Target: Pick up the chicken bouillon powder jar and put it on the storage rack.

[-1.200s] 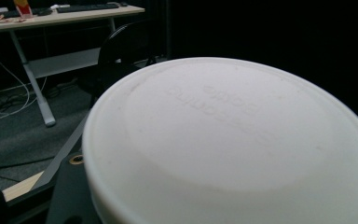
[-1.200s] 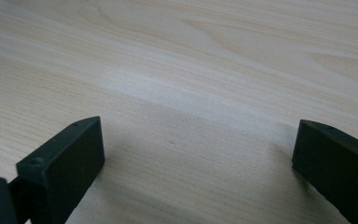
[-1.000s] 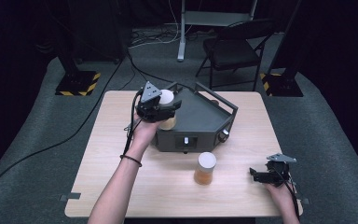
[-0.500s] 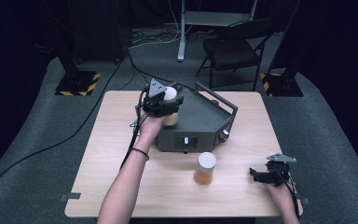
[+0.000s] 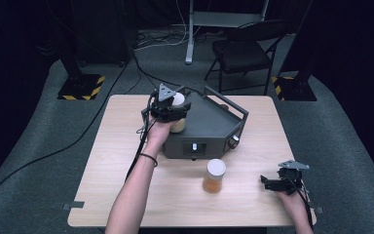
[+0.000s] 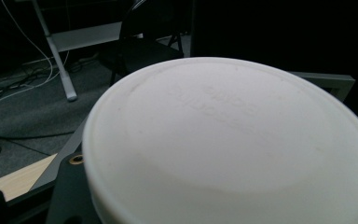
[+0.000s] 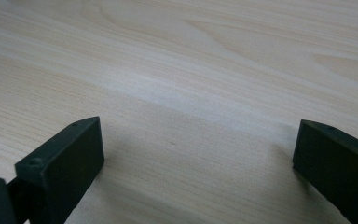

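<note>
The left claw (image 5: 171,110), pinching a white-lidded jar (image 5: 177,102), has carried it rightward and lower, so it now sits over the dark grey tray (image 5: 213,127) at the table's (image 5: 126,195) far middle, likely about to be set down. The right claw (image 5: 278,181) rests spread at the near right, beside a second jar (image 5: 214,175).

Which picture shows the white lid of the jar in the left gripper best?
The left gripper view: the white lid spans the frame, faint raised lettering visible. The high view shows it small, beside the left gripper at the grey box. The right gripper view shows bare table.
</note>
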`<state>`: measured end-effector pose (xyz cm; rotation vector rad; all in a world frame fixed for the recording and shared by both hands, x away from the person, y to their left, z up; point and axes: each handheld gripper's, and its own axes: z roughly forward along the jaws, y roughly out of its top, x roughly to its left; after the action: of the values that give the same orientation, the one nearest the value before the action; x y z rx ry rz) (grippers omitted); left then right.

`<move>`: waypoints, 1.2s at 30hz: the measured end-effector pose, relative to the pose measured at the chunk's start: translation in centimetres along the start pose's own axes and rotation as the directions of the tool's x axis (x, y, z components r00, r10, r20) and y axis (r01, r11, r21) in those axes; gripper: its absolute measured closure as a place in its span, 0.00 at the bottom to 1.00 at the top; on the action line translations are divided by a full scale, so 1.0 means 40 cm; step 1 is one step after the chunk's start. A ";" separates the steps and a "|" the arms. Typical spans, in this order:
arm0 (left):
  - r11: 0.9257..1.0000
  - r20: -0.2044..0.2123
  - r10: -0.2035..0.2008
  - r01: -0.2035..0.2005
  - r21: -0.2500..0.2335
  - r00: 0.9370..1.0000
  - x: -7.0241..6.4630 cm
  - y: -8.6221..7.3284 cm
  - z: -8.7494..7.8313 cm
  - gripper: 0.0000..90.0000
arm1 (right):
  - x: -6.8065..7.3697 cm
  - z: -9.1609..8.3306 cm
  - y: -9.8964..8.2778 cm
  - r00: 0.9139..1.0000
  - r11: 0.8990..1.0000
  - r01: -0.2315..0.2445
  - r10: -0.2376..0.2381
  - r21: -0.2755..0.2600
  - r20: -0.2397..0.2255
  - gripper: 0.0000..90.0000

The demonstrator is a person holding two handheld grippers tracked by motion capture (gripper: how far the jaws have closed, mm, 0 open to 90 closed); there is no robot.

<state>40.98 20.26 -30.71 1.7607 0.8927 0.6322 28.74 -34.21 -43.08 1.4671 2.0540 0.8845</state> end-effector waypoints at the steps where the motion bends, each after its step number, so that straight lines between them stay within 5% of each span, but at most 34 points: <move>1: 1.000 0.001 -0.002 0.002 0.002 1.000 0.001 0.000 0.001 0.41 | 0.000 0.000 0.000 1.000 1.000 0.000 0.000 0.000 0.000 0.01; 24: 0.999 -0.022 0.015 -0.014 0.033 1.000 -0.009 0.005 0.002 0.40 | 0.000 0.000 0.000 1.000 1.000 0.001 -0.001 0.000 -0.002 0.01; 36: 0.999 -0.025 0.032 -0.031 0.022 0.999 -0.025 0.018 -0.040 0.11 | -0.001 0.001 0.001 1.000 1.000 0.002 -0.002 0.000 -0.003 0.01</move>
<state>39.35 20.18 -29.50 1.7927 0.8937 0.6693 28.80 -34.21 -43.08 1.4642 2.0576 0.8855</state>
